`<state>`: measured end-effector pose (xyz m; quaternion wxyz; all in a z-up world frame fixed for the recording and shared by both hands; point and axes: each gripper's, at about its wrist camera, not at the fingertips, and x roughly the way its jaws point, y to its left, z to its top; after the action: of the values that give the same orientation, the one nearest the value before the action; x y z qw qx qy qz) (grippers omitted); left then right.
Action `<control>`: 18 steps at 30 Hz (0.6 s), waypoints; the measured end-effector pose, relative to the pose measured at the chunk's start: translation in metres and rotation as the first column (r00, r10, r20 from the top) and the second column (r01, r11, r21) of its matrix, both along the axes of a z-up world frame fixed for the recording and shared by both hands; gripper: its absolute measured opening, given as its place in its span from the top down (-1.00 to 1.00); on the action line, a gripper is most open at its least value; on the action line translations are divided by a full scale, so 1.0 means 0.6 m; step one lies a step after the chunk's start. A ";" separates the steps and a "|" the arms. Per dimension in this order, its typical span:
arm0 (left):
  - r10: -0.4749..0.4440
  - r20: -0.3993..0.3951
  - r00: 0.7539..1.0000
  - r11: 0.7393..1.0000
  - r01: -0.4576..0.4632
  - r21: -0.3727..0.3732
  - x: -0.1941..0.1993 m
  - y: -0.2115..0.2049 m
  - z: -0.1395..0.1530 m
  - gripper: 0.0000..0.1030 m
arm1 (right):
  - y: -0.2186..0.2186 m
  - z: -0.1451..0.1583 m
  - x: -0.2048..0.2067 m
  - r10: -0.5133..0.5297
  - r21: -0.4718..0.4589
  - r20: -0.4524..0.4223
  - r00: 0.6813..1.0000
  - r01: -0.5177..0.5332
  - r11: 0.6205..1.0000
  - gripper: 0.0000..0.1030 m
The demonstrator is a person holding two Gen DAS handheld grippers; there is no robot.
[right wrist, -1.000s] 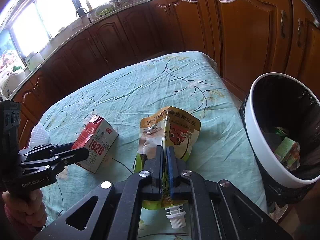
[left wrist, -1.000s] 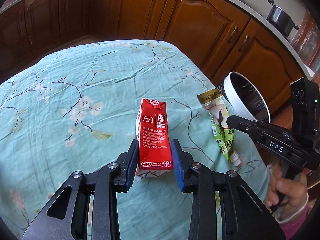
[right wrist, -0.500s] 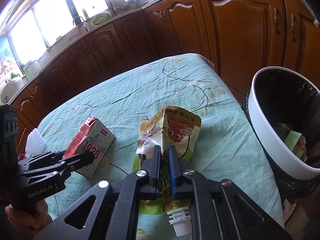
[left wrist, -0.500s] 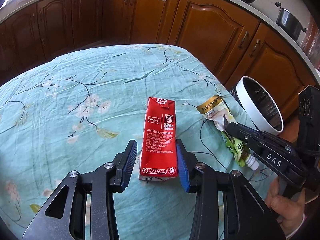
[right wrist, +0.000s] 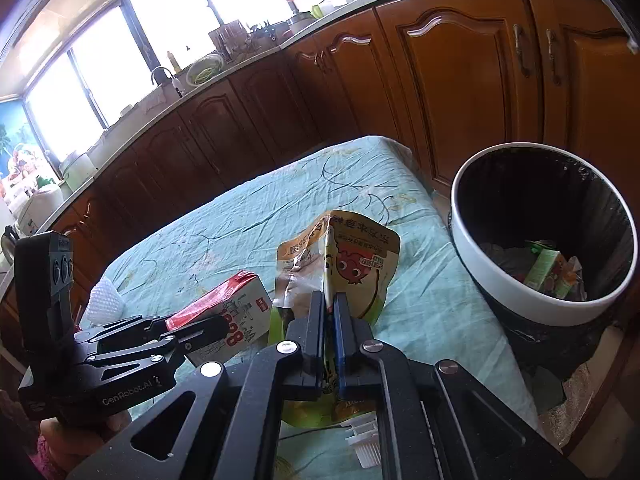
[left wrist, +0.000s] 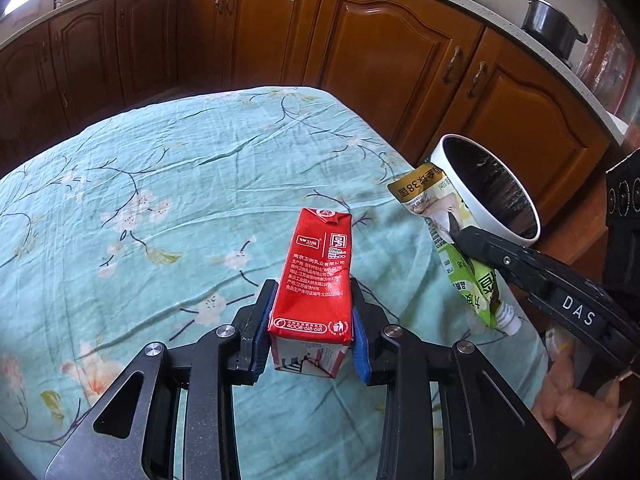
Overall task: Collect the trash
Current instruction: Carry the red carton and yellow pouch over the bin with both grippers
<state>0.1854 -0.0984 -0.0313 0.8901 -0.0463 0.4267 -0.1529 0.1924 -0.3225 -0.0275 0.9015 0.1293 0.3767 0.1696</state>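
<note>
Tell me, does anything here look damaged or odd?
Yes. The red carton, pinched by the left claw, is dented, and the spout pouch in the right claw is creased. Both are trash bound for the bin.

Both tools were matte black, built of angular linkage arms with round silver screws at the pivots. The left hand-held gripper (left wrist: 312, 332) carried blue pads (left wrist: 262, 334) on its fingers. At the right of the frame the right hand-held gripper (left wrist: 460, 236) bore white "DAS" lettering. In the right wrist view's lower left, "GenRobot.AI" was printed above a pink sleeve (right wrist: 46, 454).
</note>
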 end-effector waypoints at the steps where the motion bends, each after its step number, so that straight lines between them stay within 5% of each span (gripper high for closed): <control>1: -0.009 0.004 1.000 1.000 0.009 0.002 -0.002 -0.007 0.004 0.40 | -0.006 0.003 -0.003 -0.007 0.000 0.005 1.000 0.007 1.000 0.92; 18: -0.129 0.059 0.990 0.992 0.128 0.015 -0.018 -0.111 0.047 0.41 | -0.112 0.018 -0.048 -0.129 0.026 0.034 0.991 0.129 0.991 0.92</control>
<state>0.1746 -0.1651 -0.0030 0.8910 -0.0093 0.4029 -0.2090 0.1635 -0.3894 -0.0167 0.9155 0.1610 0.3494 0.1177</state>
